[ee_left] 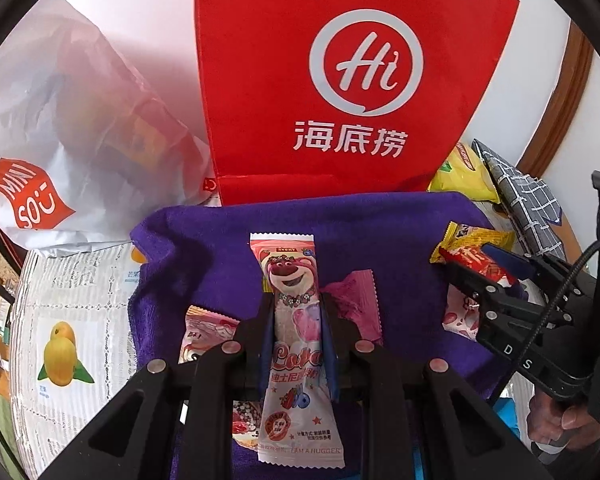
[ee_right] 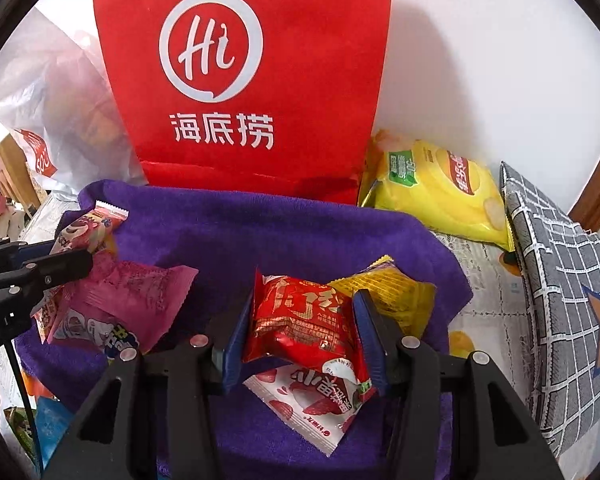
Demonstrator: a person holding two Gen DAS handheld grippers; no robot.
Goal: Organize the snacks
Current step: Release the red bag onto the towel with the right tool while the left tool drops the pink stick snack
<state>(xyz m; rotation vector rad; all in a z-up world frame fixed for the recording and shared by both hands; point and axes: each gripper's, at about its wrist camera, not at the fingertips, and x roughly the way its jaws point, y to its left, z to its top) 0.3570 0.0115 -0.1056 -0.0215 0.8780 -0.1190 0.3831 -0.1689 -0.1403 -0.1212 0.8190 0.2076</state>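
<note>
Snacks gripped over purple towel [ee_left: 380,232]

Left hand-held gripper [ee_left: 298,320] clenches the bear-print snack bar [ee_left: 296,320], long axis pointing at the red bag [ee_left: 340,80], upper centre; right hand-held gripper [ee_right: 304,320] grasps red snack packet [ee_right: 300,320].

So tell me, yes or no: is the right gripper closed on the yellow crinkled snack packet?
No: the right gripper clamps the red foil snack packet; the yellow packet lies behind it.

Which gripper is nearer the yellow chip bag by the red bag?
Right. The right gripper, holding a red snack packet, is nearer the yellow chip bag; the left gripper is farther away.
</note>
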